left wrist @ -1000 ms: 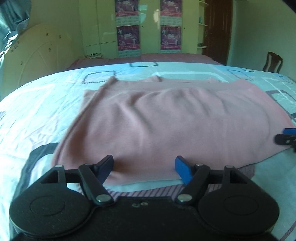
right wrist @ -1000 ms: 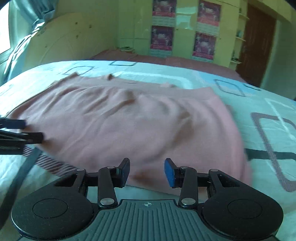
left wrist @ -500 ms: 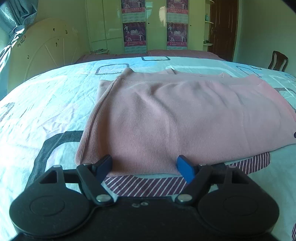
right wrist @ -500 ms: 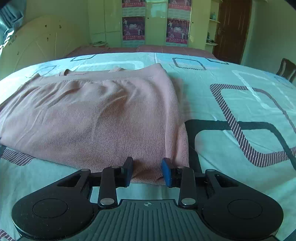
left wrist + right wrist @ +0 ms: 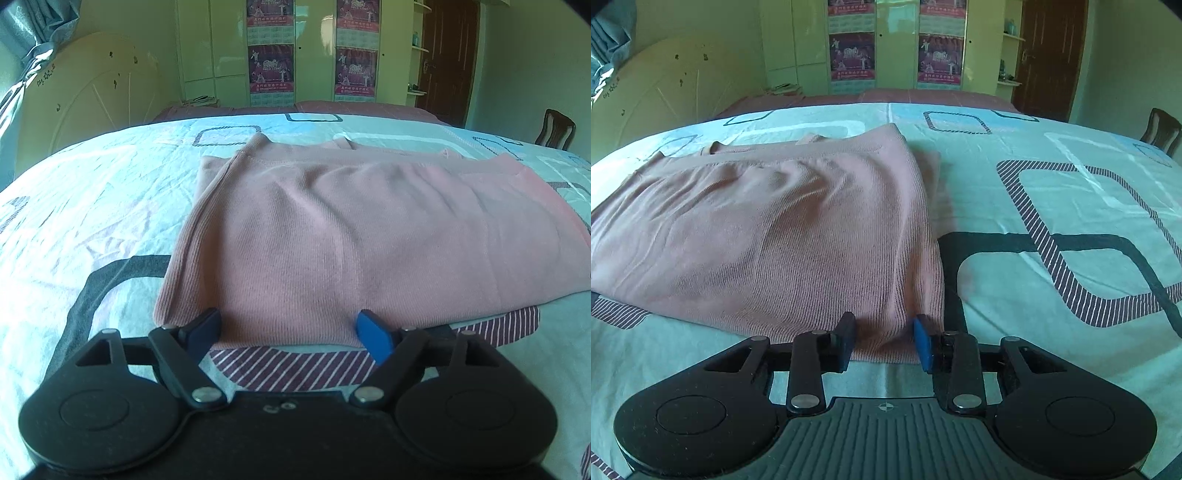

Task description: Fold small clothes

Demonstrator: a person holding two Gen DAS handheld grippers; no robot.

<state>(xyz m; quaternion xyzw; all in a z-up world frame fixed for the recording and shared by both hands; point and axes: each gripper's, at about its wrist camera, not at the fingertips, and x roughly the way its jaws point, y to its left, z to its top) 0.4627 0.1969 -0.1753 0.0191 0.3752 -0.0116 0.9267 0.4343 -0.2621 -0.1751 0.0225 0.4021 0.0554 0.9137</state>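
Note:
A pink ribbed garment (image 5: pixel 351 229) lies folded flat on the bed, seen also in the right wrist view (image 5: pixel 775 229). My left gripper (image 5: pixel 290 330) is open, its fingers straddling the garment's near edge by the near left corner. My right gripper (image 5: pixel 884 341) is partly open, its fingers set around the near edge by the garment's near right corner, with cloth between the pads. The jaws do not press the cloth together.
The bed sheet (image 5: pixel 1052 206) is light blue with dark striped square outlines. A cream headboard (image 5: pixel 85 122) stands at the left. A wardrobe with posters (image 5: pixel 314 55) and a brown door (image 5: pixel 447 59) are at the back. A wooden chair (image 5: pixel 556 129) stands at the right.
Both grippers have moved apart along the garment's near edge, the left to the near left corner and the right to the near right corner. The right gripper has narrowed a little.

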